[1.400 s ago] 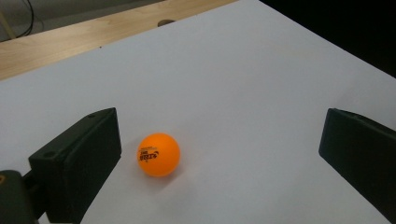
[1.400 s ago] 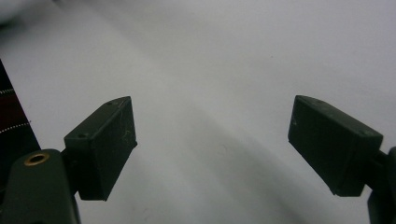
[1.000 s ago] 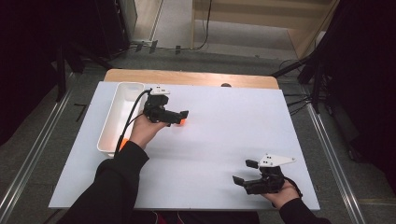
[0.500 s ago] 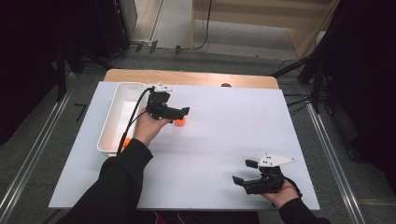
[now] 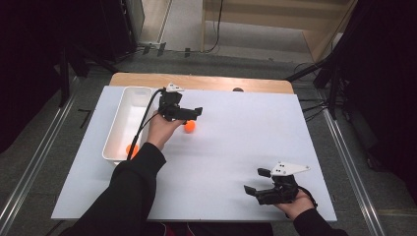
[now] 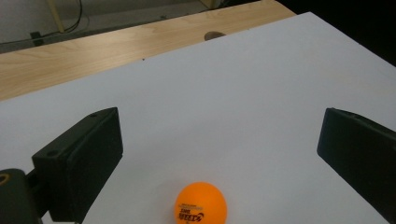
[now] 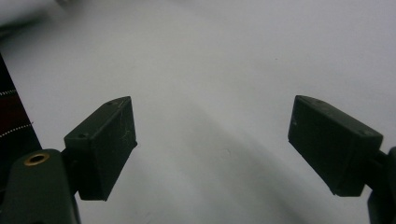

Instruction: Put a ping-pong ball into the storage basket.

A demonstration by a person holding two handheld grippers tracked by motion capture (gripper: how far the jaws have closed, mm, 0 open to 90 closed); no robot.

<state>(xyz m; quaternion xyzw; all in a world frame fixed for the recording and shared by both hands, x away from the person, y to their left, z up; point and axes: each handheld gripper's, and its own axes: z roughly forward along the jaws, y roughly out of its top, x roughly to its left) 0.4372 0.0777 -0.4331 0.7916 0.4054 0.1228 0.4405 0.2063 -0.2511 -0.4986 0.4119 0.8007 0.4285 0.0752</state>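
Small orange plastic ping-pong ball (image 6: pixel 200 203) sits on the white table sheet (image 5: pixel 236 147), centred between my left gripper's (image 5: pixel 189 115) wide-spread jaws, at 6 o'clock in its own view. My left is far nearer. Right gripper (image 5: pixel 260 184) idles released, nothing held, at the sheet's 5 o'clock corner, well apart; another orange ball (image 5: pixel 130 149) lies in the white rectangular bin (image 5: pixel 114 127) at 9 o'clock.

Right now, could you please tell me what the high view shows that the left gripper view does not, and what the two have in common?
The high view alone takes in the white tray at the table's left with an orange ball in it, the person's dark sleeve, and the right hand-held gripper, open near the front edge. The left gripper view alone makes out dark printed lettering on the loose orange ball, lying between the left hand-held gripper's wide-open jaws. Both show that ball on the white table and the wooden strip along the far edge.
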